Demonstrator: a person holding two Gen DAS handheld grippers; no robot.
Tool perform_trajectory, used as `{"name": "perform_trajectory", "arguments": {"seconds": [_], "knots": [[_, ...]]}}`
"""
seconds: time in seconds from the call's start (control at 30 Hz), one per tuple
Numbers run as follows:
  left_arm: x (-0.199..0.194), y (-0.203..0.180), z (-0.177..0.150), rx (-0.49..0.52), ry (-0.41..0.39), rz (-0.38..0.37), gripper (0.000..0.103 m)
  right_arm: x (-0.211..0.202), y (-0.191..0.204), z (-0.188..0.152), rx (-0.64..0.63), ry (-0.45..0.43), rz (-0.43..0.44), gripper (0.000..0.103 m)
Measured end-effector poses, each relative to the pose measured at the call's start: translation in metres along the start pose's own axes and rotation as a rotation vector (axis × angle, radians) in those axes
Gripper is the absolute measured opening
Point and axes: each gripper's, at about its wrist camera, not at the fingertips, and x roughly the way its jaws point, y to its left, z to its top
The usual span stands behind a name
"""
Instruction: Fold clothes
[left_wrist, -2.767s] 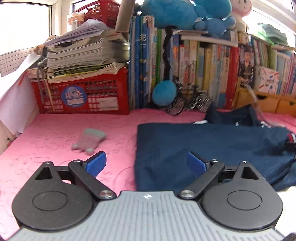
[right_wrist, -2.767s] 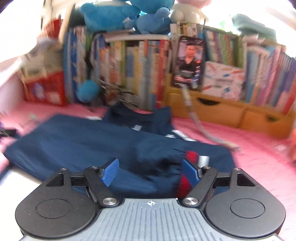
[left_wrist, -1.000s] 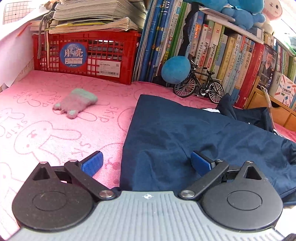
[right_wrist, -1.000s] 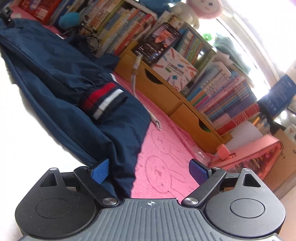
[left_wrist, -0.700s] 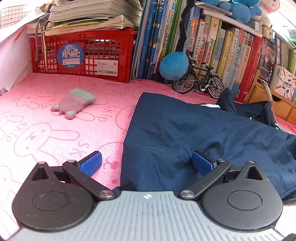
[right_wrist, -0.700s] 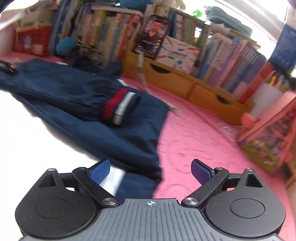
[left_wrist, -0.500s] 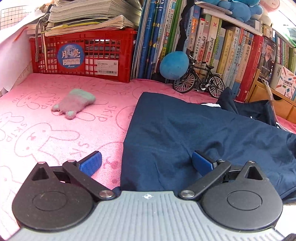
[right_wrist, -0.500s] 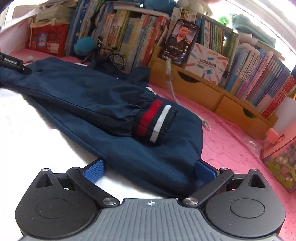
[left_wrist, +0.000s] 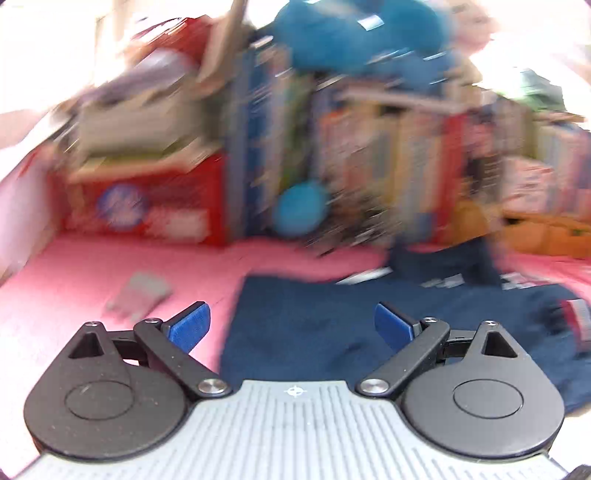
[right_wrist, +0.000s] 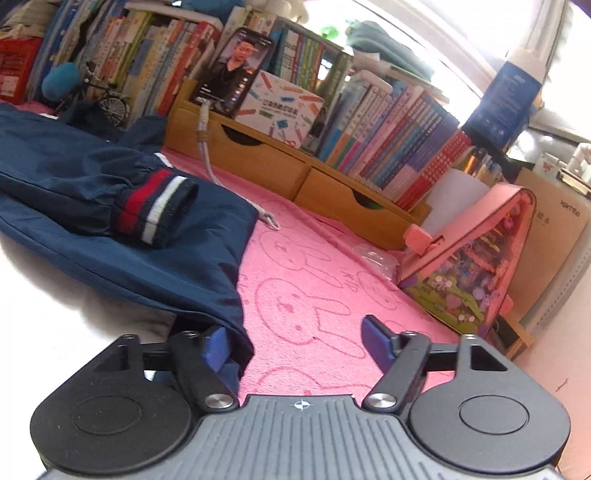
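navy jacket lies spread on pink rabbit mat, one sleeve laid across body, striped cuff near jacket's right edge. right gripper released, jaws wide, left pad at jacket's near corner, nothing pinched. left gripper released, hanging above jacket's left edge. judgement: to fold well, pinch both layers at corner, keep hem taut. right view alone shows cuff and corner sharply; left view, blurred, alone shows grey plush left of jacket.

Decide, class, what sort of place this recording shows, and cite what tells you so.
Probably a home study or bedroom corner: packed rows of books, wooden desk drawers, and a navy jacket spread on a pink bunny-print cloth.
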Motion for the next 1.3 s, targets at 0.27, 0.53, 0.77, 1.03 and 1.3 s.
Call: {"name": "perform_trajectory", "arguments": {"seconds": [0.27,0.53,0.77,1.03,1.3], "knots": [[0.065,-0.188,0.019,0.353,0.11,-0.41,0.048,0.004,0.001,0.005,0.058,0.047,0.162,0.017],[0.155,-0.306,-0.021,0.453,0.248,-0.38,0.043,-0.015,-0.011,-0.007,0.208,0.097,0.125,0.011],[0.171,-0.318,-0.019,0.436,0.249,-0.37,0.044,-0.014,0.002,0.001,0.08,0.052,0.193,0.037],[0.177,-0.303,-0.012,0.35,0.282,-0.411,0.047,0.026,0.011,0.028,0.026,0.029,0.134,0.014],[0.185,-0.3,-0.014,0.308,0.25,-0.4,0.061,0.004,-0.007,0.005,0.117,0.097,0.091,0.013]]}}
